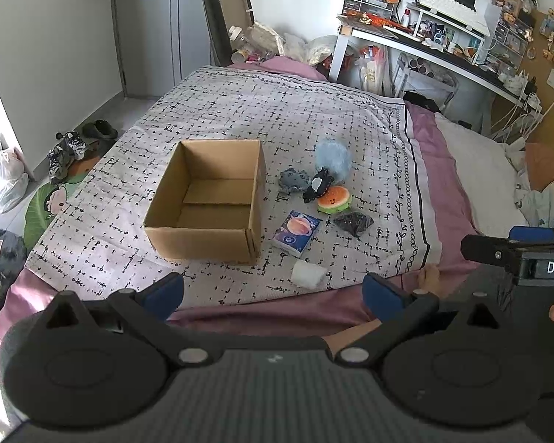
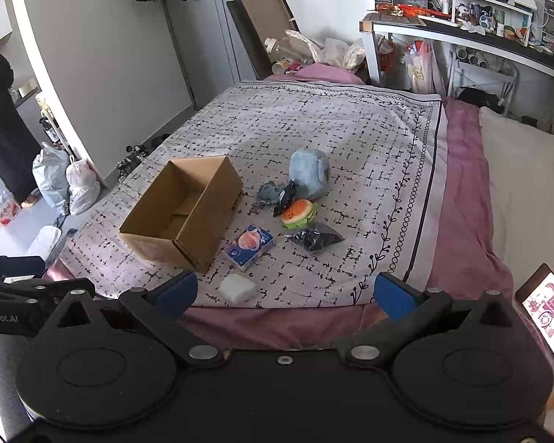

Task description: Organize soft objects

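Note:
An open, empty cardboard box (image 1: 207, 199) (image 2: 183, 212) sits on the patterned bedspread. Right of it lie a blue fluffy plush (image 1: 332, 157) (image 2: 310, 171), a small grey plush (image 1: 293, 180) (image 2: 271, 192), a black-and-white toy (image 1: 317, 184) (image 2: 285, 199), a burger plush (image 1: 334, 199) (image 2: 299, 214), a dark pouch (image 1: 352, 223) (image 2: 315, 239), a blue tissue pack (image 1: 295, 232) (image 2: 249, 246) and a white soft pad (image 1: 308, 275) (image 2: 237, 287). My left gripper (image 1: 273, 295) and right gripper (image 2: 284, 291) are both open and empty, held above the bed's near edge.
The right gripper shows at the right edge of the left wrist view (image 1: 517, 254). A cluttered desk (image 1: 443, 44) stands behind the bed. Shoes (image 1: 70, 147) and bags (image 2: 66, 181) lie on the floor at left. A tablet (image 2: 546, 310) lies at near right.

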`<action>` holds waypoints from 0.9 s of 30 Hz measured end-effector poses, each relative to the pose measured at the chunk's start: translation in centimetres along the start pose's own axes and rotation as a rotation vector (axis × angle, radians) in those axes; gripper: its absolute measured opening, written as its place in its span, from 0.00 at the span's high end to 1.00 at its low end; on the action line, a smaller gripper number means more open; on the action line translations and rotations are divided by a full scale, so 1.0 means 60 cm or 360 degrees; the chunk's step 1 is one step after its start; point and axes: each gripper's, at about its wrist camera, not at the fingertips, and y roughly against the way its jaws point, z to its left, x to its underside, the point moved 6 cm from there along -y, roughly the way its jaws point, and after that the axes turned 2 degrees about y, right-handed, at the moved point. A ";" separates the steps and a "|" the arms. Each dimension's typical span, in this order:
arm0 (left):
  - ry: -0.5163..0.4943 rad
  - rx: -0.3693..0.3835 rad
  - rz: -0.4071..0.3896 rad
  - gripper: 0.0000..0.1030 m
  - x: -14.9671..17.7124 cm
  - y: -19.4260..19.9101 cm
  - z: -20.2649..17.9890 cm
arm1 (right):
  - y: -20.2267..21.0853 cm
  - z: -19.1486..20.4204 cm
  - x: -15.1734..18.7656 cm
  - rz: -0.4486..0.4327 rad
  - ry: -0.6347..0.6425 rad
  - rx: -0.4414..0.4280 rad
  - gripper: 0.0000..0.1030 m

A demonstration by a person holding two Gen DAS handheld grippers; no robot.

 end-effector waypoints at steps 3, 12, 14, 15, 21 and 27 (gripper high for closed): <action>0.0003 -0.0003 -0.0002 0.01 0.001 0.000 0.000 | 0.000 -0.001 0.001 -0.0003 0.0003 0.0003 0.00; 0.0002 -0.0005 0.0000 0.01 -0.001 0.001 0.000 | 0.002 -0.003 0.001 -0.0009 -0.0008 0.0011 0.00; -0.0002 -0.0005 0.0001 0.01 0.000 0.001 0.000 | 0.001 -0.003 0.001 -0.0007 -0.0009 0.0012 0.00; -0.0003 -0.0004 0.0001 0.01 -0.001 0.001 0.000 | 0.003 -0.003 0.002 -0.0006 -0.0008 0.0012 0.00; 0.0000 -0.0004 -0.0002 0.01 0.000 0.003 0.000 | 0.003 -0.003 0.002 -0.0010 -0.0007 0.0018 0.00; 0.0001 -0.0003 -0.0009 0.01 0.003 0.005 -0.001 | 0.003 0.000 0.004 -0.0014 -0.0001 0.0017 0.00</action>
